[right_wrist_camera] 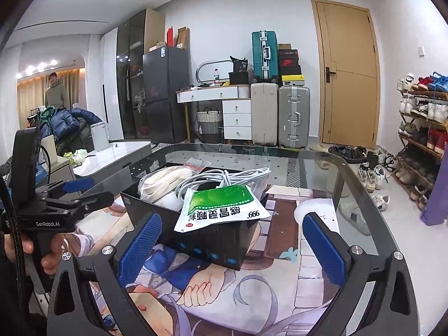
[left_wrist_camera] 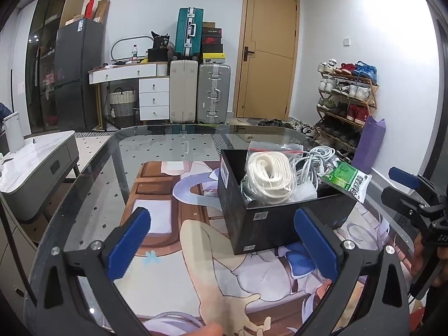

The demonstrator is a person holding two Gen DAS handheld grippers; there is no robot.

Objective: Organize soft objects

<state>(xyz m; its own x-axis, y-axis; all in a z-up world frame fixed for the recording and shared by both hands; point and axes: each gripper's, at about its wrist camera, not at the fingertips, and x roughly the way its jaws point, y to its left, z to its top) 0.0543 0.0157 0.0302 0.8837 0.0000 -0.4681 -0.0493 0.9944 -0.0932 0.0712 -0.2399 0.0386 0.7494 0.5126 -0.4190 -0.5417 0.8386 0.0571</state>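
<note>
A black box (left_wrist_camera: 280, 224) sits on the printed mat (left_wrist_camera: 173, 224) on the glass table. It holds a bagged coil of white rope (left_wrist_camera: 268, 176) and a bundle of white cable (left_wrist_camera: 316, 159). A green-and-white sachet (left_wrist_camera: 347, 179) lies over its right rim. My left gripper (left_wrist_camera: 224, 238) stands open just in front of the box, nothing between its fingers. From the other side, the sachet (right_wrist_camera: 221, 207) rests on the box's (right_wrist_camera: 201, 240) near corner. My right gripper (right_wrist_camera: 233, 247) is open, close to that corner and not touching it. The left gripper (right_wrist_camera: 84, 190) shows at the left.
The glass table's edge (right_wrist_camera: 361, 184) curves off to the right above shoes on the floor. A shoe rack (left_wrist_camera: 347, 103) and a purple bag (left_wrist_camera: 369, 145) stand at the right. A grey side table (left_wrist_camera: 39, 162) is at the left, with a person (right_wrist_camera: 57, 89) far behind.
</note>
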